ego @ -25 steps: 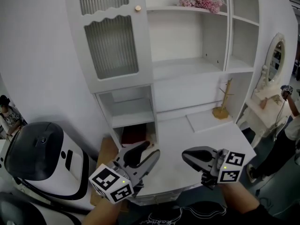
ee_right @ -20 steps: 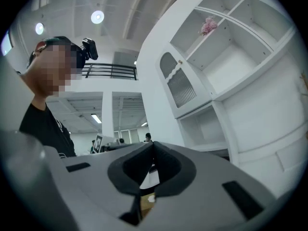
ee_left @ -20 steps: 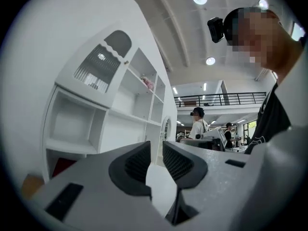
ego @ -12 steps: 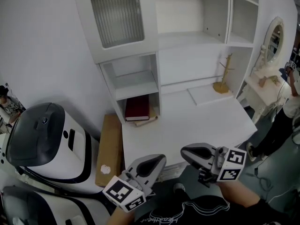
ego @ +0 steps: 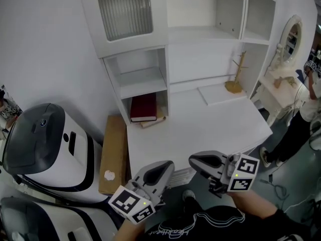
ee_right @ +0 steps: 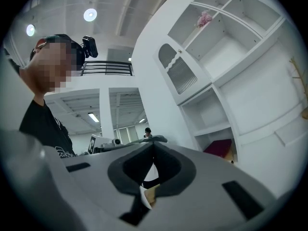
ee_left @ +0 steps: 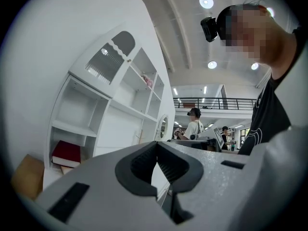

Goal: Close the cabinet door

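Observation:
The white cabinet door [ego: 123, 14], with a ribbed glass pane, lies flat against the upper left compartment of the desk hutch. It shows in the left gripper view as the cabinet door [ee_left: 113, 57] and in the right gripper view as the cabinet door [ee_right: 180, 73]. Both grippers hang low, off the front edge of the white desk [ego: 200, 129], far from the door. My left gripper [ego: 168, 164] is shut with nothing in it, its jaws meeting [ee_left: 157, 146]. My right gripper [ego: 193, 159] is shut and empty too [ee_right: 153, 146].
A red book [ego: 144, 107] lies in the lower cubby. A cardboard box [ego: 113, 154] leans left of the desk beside a white and black machine [ego: 45, 149]. A wooden stand [ego: 234, 79] sits at the desk's back. A mirror vanity [ego: 291, 39] and a person [ego: 306, 109] are at right.
Both grippers have pulled back from the cabinet and sunk to the desk's front edge. The left gripper's jaws, spread a second ago, are together. The head view has tilted downward.

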`<state>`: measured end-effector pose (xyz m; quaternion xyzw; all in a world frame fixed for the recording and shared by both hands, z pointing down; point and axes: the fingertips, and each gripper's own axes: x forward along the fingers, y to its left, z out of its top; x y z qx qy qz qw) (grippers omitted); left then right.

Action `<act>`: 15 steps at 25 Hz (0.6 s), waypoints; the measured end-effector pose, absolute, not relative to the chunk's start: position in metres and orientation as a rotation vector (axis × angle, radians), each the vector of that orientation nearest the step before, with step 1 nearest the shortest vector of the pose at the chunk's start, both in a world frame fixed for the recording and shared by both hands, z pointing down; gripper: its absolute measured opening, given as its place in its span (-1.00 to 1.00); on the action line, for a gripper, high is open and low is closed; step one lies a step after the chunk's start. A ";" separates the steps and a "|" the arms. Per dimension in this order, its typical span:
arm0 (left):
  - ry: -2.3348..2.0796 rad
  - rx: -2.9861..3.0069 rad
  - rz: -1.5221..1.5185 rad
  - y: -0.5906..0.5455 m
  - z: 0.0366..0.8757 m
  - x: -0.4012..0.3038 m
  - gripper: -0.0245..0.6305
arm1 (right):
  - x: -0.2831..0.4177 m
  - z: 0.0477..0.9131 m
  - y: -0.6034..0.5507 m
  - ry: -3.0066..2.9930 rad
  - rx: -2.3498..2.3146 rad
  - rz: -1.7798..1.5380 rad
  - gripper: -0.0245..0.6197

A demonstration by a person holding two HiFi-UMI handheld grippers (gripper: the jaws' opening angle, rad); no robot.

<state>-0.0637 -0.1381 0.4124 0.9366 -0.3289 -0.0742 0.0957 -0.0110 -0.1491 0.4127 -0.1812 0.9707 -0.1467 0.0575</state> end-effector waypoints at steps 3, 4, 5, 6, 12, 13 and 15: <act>-0.986 2.763 -0.227 -0.139 0.412 -0.063 -0.91 | -0.010 0.417 -0.151 2.952 -0.568 -0.465 -0.90; -0.988 2.760 -0.226 -0.139 0.412 -0.062 -0.91 | -0.011 0.419 -0.152 2.957 -0.572 -0.471 -0.90; -0.990 2.758 -0.224 -0.139 0.412 -0.062 -0.91 | -0.012 0.421 -0.151 2.962 -0.574 -0.475 -0.90; -0.994 2.757 -0.221 -0.138 0.412 -0.061 -0.91 | -0.012 0.422 -0.151 2.968 -0.575 -0.478 -0.90; -1.021 2.746 -0.215 -0.132 0.412 -0.065 -0.91 | -0.015 0.424 -0.143 2.979 -0.566 -0.477 -0.90; -1.023 2.744 -0.214 -0.131 0.413 -0.066 -0.91 | -0.015 0.425 -0.142 2.979 -0.567 -0.477 -0.90; -1.029 2.742 -0.211 -0.129 0.414 -0.067 -0.91 | -0.015 0.426 -0.140 2.978 -0.570 -0.476 -0.90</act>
